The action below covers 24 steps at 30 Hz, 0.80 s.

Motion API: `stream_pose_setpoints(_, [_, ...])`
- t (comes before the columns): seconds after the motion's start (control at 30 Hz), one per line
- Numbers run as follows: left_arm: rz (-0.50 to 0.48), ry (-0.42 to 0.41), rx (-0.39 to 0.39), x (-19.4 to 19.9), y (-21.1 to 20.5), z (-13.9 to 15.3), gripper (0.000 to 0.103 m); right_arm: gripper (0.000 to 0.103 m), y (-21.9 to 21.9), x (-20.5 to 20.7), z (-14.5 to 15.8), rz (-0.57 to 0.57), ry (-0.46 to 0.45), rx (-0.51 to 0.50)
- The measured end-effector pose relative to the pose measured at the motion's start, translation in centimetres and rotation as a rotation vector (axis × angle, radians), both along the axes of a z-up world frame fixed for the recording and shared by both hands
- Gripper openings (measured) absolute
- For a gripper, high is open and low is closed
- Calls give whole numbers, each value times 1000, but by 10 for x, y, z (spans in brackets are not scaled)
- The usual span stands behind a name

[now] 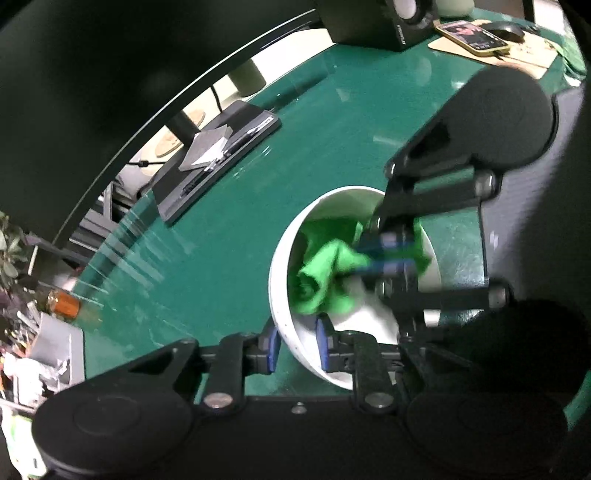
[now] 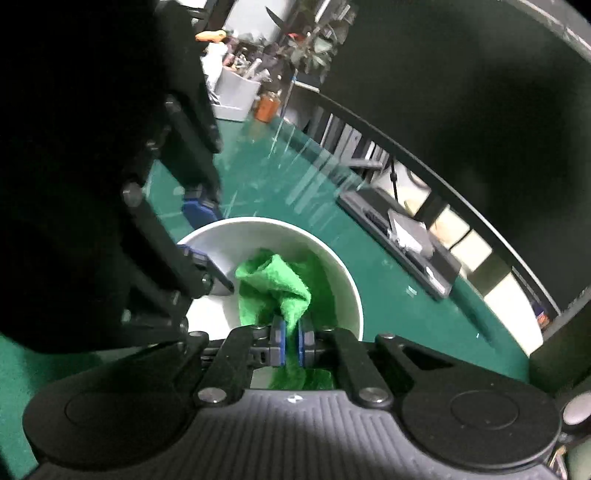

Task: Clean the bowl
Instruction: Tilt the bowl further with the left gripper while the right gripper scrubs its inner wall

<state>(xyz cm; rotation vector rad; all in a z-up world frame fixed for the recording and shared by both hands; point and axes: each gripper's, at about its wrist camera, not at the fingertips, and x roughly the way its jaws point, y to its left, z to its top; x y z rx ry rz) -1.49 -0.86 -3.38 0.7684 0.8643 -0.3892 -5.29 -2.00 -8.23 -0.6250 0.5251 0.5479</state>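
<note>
While no writing on the black speaker (image 1: 373, 22) or phone (image 1: 471, 37) is reading clearly, the white bowl (image 1: 284, 295) is sitting on the green counter (image 1: 240, 229). The left gripper (image 1: 297, 347) fingers are clamping its rim; the right gripper (image 2: 291, 341) fingers are pinching the green cloth (image 2: 277, 284) inside, crowding the bowl's opening.
</note>
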Motion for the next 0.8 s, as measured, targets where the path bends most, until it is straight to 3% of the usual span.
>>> stream_pose_setpoints(0.1, [-4, 3, 2, 1, 0, 0, 22, 9, 3, -12, -8, 131, 37, -24])
stream_pose_setpoints(0.23, [-15, 1, 6, -1, 0, 0, 22, 7, -1, -6, -12, 95, 44, -94])
stream_pose_setpoints(0.3, [-14, -1, 7, 0, -1, 0, 22, 4, -7, 0, -11, 56, -8, -144])
stream_pose_setpoints(0.47, [-3, 13, -7, 4, 2, 0, 23, 5, -5, 4, -1, 36, -86, -124])
stream_pose_setpoints(0.63, [0, 20, 2, 5, 4, -2, 25, 17, 1, -17, -11, 191, -52, -110])
stream_pose_setpoints(0.8, [7, 25, -7, 6, 5, -2, 25, 11, -12, -12, -14, 137, -20, -171])
